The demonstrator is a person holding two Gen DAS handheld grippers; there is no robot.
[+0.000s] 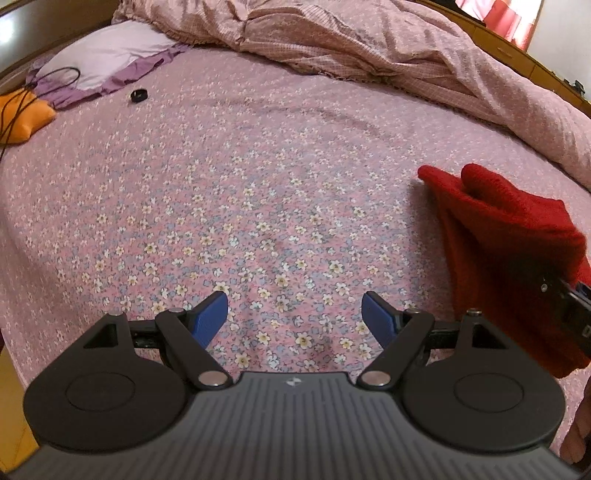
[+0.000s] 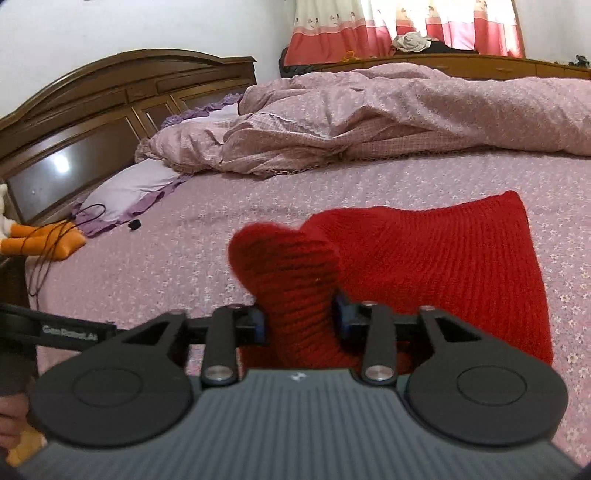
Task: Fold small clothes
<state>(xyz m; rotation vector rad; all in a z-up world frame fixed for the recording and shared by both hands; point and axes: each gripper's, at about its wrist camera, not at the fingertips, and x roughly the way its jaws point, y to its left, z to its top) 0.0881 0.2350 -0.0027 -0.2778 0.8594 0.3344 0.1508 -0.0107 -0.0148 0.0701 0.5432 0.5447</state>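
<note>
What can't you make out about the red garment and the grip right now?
- Red knit garment: near edge hidden behind the right gripper body, right wrist view; garment type unclear.
- Same garment: cut off by the frame's right edge, left wrist view.
- Small black object near the pillow: too small to identify.

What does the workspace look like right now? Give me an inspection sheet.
Surface: bed sheet, pink floral, lying flat.
Job's things: red knit garment on the sheet, one end lifted and bunched.
Clutter: small black object; orange plush; lilac pillow; rumpled duvet.
Grippers: left tongs open, holding nothing, above the sheet; right tongs shut on the garment's raised end.
Cables: thin black cord looping over plush and pillow.
Surroundings: wooden headboard, curtains, white wall.
</note>
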